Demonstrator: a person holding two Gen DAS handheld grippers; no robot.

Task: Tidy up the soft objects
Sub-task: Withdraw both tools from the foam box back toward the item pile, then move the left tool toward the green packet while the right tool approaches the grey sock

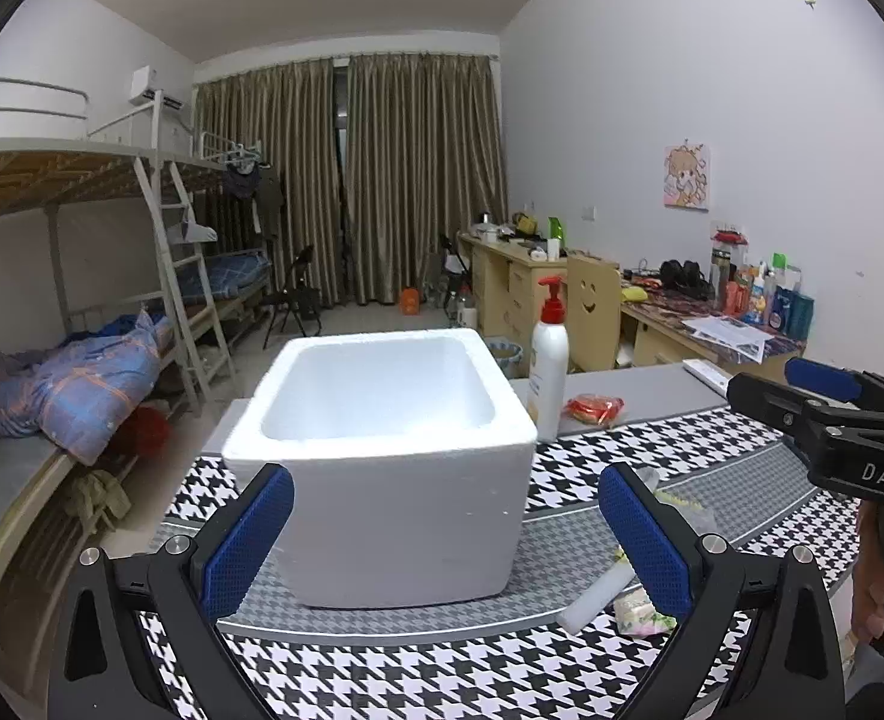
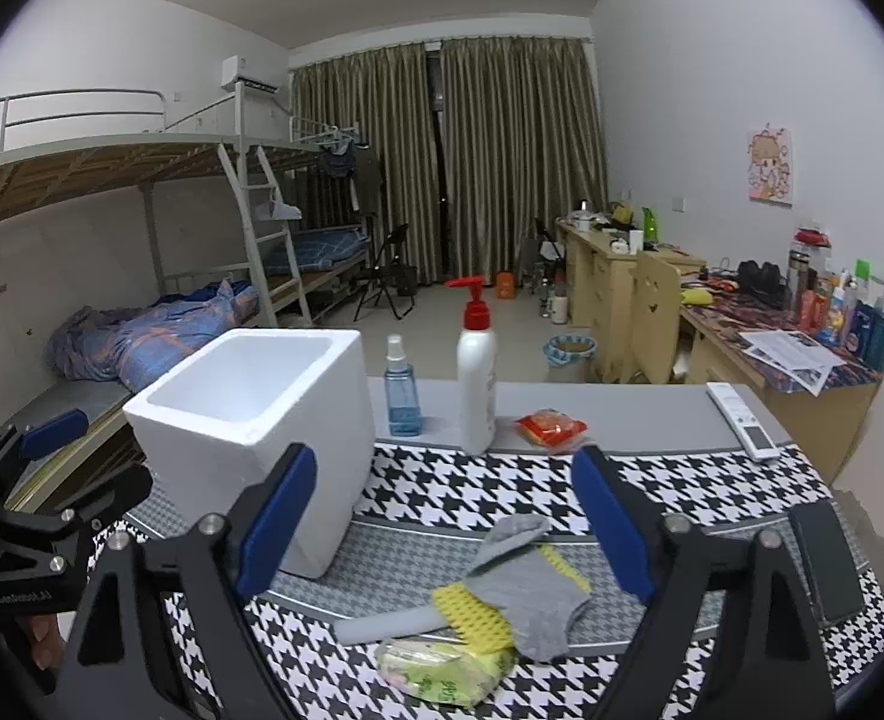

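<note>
- Right wrist view: the right gripper [image 2: 445,516] has its blue-padded jaws spread wide with nothing pressed between them; it hangs over the near part of the desk [image 2: 622,414], which is covered by a houndstooth mat [image 2: 472,480].
- A grey sock [image 2: 538,588] lies near the desk's front edge, draped over a yellow sponge brush [image 2: 472,618]; a soft pack in green-printed wrap [image 2: 436,669] lies just in front, touching the brush.
- The white foam box [image 2: 250,432] stands upright and open-topped toward the desk's left edge, empty as far as its inside shows.
- Toward the far edge stand a blue spray bottle [image 2: 402,390] and a white pump bottle [image 2: 477,378], with a red packet [image 2: 550,426] beside them and a white remote [image 2: 742,420] near the far right corner.
- A dark phone [image 2: 823,564] lies at the right edge.
- Left wrist view: the left gripper [image 1: 445,540] is also released, jaws wide, pointing at the foam box's near wall without touching it.
</note>
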